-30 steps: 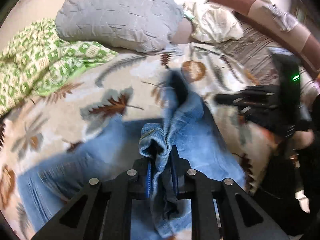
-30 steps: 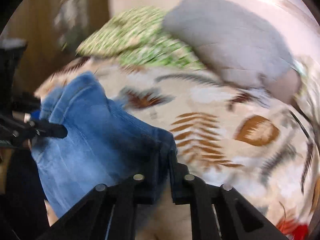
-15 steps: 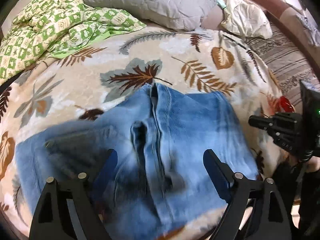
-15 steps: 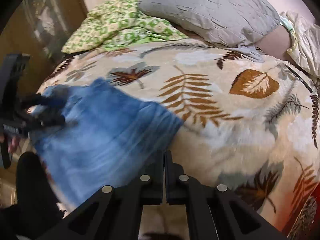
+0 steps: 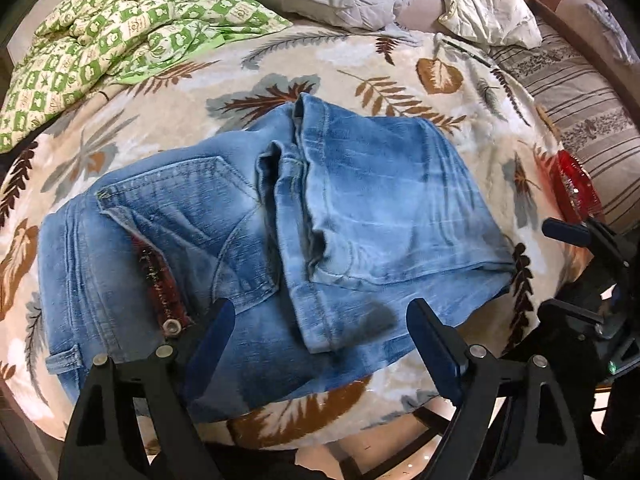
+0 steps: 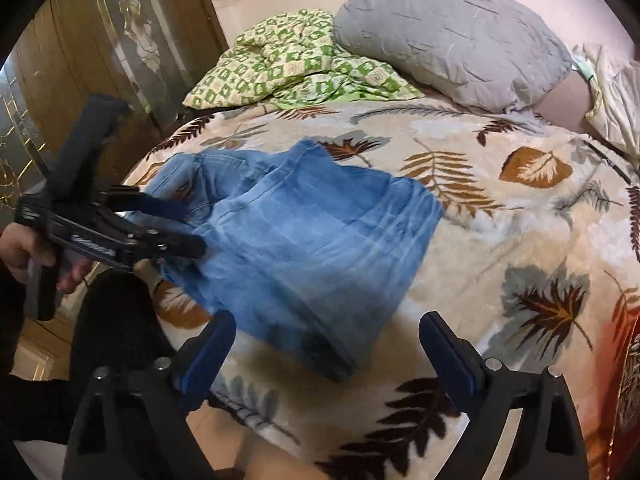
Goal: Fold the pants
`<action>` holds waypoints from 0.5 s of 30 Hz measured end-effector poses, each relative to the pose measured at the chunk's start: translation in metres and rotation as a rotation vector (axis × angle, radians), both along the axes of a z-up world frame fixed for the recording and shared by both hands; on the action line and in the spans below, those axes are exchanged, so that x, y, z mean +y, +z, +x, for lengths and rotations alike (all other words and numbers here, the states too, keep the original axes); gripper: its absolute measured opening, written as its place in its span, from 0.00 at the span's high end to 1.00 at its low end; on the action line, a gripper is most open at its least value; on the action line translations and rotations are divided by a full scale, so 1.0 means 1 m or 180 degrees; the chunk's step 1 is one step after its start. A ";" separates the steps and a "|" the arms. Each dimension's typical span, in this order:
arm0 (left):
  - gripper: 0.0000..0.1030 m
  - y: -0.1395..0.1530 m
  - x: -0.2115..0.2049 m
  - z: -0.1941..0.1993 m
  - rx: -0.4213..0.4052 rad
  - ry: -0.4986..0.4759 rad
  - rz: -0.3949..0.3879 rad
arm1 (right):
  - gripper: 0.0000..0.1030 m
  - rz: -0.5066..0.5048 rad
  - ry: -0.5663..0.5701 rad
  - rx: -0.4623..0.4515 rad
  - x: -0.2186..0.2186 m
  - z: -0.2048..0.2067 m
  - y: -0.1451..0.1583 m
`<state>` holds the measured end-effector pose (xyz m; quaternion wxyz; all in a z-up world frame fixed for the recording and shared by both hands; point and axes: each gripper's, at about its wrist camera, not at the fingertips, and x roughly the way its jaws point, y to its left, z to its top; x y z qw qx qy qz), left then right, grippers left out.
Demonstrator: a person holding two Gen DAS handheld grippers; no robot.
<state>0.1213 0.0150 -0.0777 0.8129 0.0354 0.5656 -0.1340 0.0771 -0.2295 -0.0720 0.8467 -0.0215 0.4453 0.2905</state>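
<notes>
The blue jeans lie folded on the leaf-patterned blanket near the bed's front edge, waistband and open fly at the left, folded legs on top at the right. They also show in the right wrist view. My left gripper is open and empty, just above the jeans' near edge; it shows from the side in the right wrist view. My right gripper is open and empty, above the blanket at the jeans' near right corner; it shows at the right edge of the left wrist view.
A grey pillow and a green checked quilt lie at the head of the bed. A cream cloth and a striped cushion sit at the far right. A red object lies by the bed's right edge. A wooden wardrobe stands left.
Both grippers let go of the denim and opened. The jeans dropped flat and folded onto the blanket. Both grippers pulled back toward the bed's front edge.
</notes>
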 end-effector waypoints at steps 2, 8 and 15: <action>0.15 -0.001 0.000 0.000 0.0025 0.0009 -0.0034 | 0.08 0.0032 -0.0011 0.0047 0.003 -0.003 -0.003; 0.15 -0.027 -0.011 0.007 0.0154 0.0030 -0.0048 | 0.21 -0.0090 -0.0036 -0.0008 0.017 -0.003 -0.023; 0.94 -0.011 -0.017 0.009 -0.0006 -0.0253 -0.0398 | 0.82 -0.0517 -0.0058 -0.0271 0.027 -0.003 -0.039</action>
